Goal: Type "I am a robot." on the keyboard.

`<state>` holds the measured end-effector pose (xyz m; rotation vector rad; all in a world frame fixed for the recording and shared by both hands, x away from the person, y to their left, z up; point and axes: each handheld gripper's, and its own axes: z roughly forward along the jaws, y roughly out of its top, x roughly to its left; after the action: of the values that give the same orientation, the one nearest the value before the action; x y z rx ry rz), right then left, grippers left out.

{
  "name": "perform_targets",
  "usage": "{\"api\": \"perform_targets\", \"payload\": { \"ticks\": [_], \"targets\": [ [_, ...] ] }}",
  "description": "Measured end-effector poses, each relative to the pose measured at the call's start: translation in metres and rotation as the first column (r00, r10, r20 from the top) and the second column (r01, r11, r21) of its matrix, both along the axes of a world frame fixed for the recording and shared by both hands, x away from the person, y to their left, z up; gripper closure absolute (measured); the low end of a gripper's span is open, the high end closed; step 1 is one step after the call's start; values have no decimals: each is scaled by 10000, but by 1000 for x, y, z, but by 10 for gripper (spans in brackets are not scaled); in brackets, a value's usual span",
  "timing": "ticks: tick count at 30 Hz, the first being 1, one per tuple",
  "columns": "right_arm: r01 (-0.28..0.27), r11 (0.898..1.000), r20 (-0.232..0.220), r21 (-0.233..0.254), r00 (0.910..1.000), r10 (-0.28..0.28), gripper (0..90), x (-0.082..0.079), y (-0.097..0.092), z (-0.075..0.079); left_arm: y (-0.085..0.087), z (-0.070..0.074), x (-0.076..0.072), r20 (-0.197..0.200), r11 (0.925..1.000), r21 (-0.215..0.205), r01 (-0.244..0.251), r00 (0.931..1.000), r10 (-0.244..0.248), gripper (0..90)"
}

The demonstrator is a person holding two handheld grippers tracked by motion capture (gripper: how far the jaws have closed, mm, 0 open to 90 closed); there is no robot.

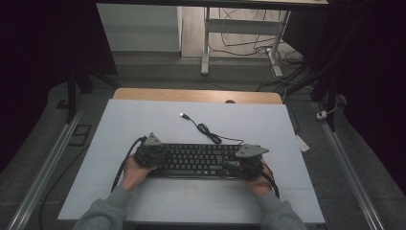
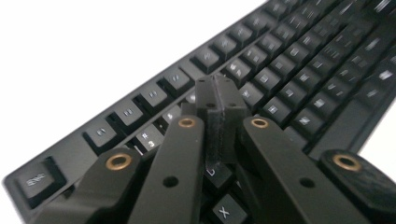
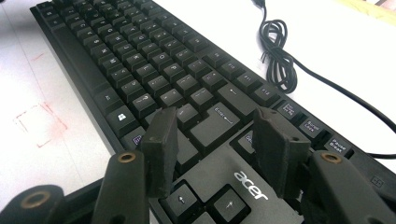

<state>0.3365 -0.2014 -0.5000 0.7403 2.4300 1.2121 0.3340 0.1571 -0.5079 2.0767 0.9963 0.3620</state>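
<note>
Keyboard work is in hand: a flat black plastic keyboard with white-lettered keys (image 1: 197, 160) lies across the middle of the pale white table mat (image 1: 143, 120), with a gripper at each end.

At the left end, the left gripper (image 1: 149, 154) rests on the outer keys. In the left gripper view its own jaws are clenched, the two pads pressed flat together with nothing between them, and the joined tip sits down among the letter keys near the left edge (image 2: 219, 100). That reads as a key press, or a poke at one key, rather than a grasp.

Farther right, behind the keyboard, its thin black cable (image 1: 208, 132) runs back in a loose coil to a small plug (image 1: 183, 115) lying free on the mat, so the keyboard is not connected to anything.

At the right end, the right gripper (image 1: 246, 160) hovers over the block beside the Enter key. The right gripper view shows its jaws released, spread wide and holding nothing (image 3: 217, 154), standing over the grey panel above the arrow keys.

My judgement: typing or key testing is under way, and the next move calls for lifting the closed left tip straight up, shifting to the next key, and pressing squarely.

The high view gives the layout and both hands; the gripper views give key legends, the brand lettering and jaw spacing.
</note>
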Motion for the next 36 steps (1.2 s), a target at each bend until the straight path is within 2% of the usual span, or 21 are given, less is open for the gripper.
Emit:
{"api": "perform_targets", "payload": {
  "ticks": [7,14,18,21,36],
  "targets": [
    [-24,10000,-6,-42,10000,24,507,0,1,-1,12,11,-7,229,9992,-405,-58,9997,67,871],
    [16,10000,2,-44,10000,-16,507,0,0,0,20,13,-8,19,9978,-642,-139,9999,140,696],
    [12,10000,1,-54,10000,-12,507,0,0,0,23,14,-10,-22,9978,-580,-322,9995,321,578],
    [4,10000,8,-59,10000,-4,507,0,0,0,24,15,-10,-87,9976,-585,-363,9993,358,529],
    [26,10000,1,-57,10000,-26,506,0,0,0,24,14,-11,-181,9982,-465,-390,9991,382,467]
  ]
}}
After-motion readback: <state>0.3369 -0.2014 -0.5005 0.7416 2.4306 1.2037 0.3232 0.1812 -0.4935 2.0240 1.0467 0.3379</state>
